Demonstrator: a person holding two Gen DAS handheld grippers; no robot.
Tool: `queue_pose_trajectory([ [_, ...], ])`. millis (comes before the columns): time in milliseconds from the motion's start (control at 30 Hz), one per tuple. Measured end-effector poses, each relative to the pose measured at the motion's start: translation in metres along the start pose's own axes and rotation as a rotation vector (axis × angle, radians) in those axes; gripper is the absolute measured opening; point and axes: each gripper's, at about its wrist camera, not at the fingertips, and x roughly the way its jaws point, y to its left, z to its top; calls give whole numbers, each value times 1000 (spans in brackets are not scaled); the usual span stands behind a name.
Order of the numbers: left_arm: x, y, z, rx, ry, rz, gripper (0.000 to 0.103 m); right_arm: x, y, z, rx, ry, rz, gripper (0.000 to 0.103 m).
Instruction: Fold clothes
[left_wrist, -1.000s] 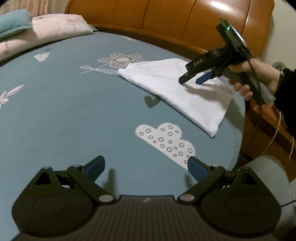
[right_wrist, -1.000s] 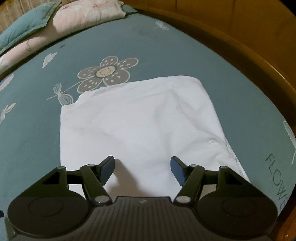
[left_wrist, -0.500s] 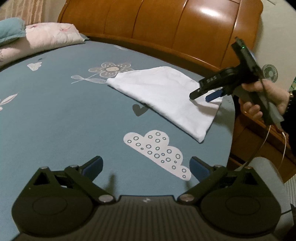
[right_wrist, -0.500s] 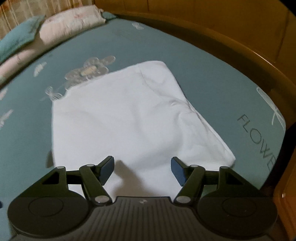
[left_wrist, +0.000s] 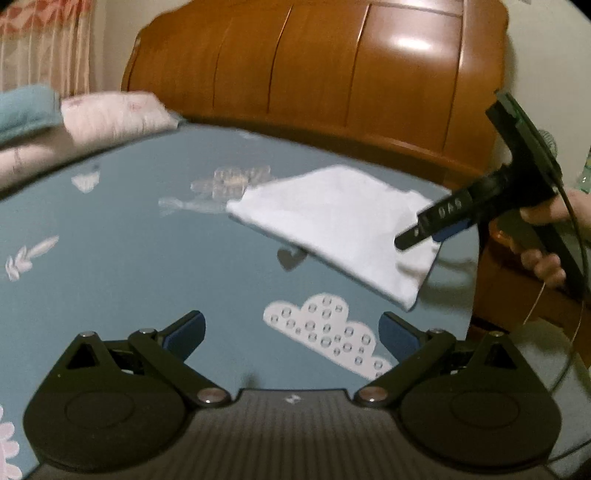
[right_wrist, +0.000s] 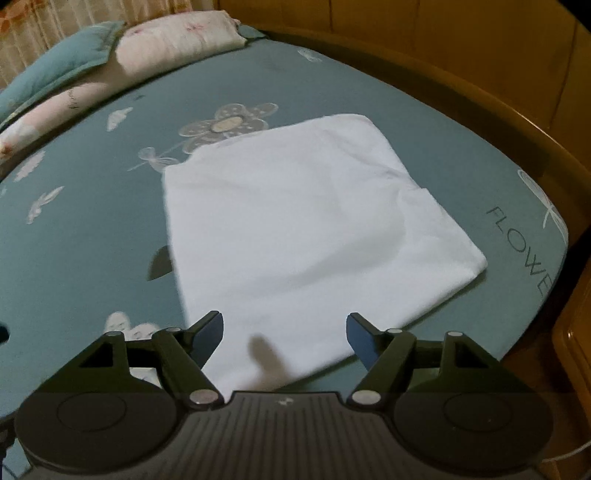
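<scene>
Currently noted: folded white garment (right_wrist: 303, 221) lying flat on blue patterned bedsheet (right_wrist: 85, 240), near the bed's right-hand edge and the wooden headboard (left_wrist: 332, 74). Roughly four-sided in outline; long axis running diagonally in the right wrist view, from the corner near the flower print (right_wrist: 227, 123) down towards the near right corner. Far corner pointing at the headboard side, one side edge pointing towards the "FLOWE" lettering (right_wrist: 517, 251). Slight crease visible near the right-hand corner; otherwise smooth.

Right gripper (right_wrist: 284, 332) held above the garment's near edge, fingers spread wide, blue pads apart, nothing between them. Contact with the fabric not confirmed; shadow seen on the cloth just below. Same gripper also seen in the left wrist view (left_wrist: 424, 232), held by a hand (left_wrist: 546, 236), tips over the garment's near right corner.

Left gripper (left_wrist: 291, 332) spread wide and empty, over bare sheet, well apart from the garment, with the cloud print (left_wrist: 325, 332) between its fingers.

Pink pillow (right_wrist: 177, 37) and teal pillow (right_wrist: 62, 62) at the far left of the bed. Left wrist view blurred.
</scene>
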Motion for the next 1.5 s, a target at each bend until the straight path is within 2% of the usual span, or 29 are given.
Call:
queue_pose_trajectory([
  [167, -7, -6, 1, 51, -54, 46, 102, -21, 21, -24, -41, -26, -52, 79],
  [300, -2, -14, -2, 105, -46, 121, 102, -33, 34, -44, -61, -21, -74, 82],
  [367, 1, -16, -2, 97, -2, 109, 102, -35, 38, -52, -54, -1, -78, 82],
  [500, 9, -10, 0, -3, 97, -26, 102, -39, 46, -68, -34, 9, -98, 87],
  [600, 10, -6, -1, -50, 127, -66, 102, -47, 50, -76, -9, -7, -109, 90],
  [800, 15, -8, -4, -80, 168, -76, 102, -71, 57, -96, 40, -88, -154, 103],
  [933, 19, -9, -6, -99, 196, -82, 102, -81, 60, -108, 53, -131, -183, 103],
  [1267, 29, -27, -17, -78, 293, -83, 102, -89, 60, -135, 91, -147, -203, 103],
  [1500, 12, -27, -7, -91, 229, -83, 102, -96, 59, -132, 117, -192, -211, 103],
])
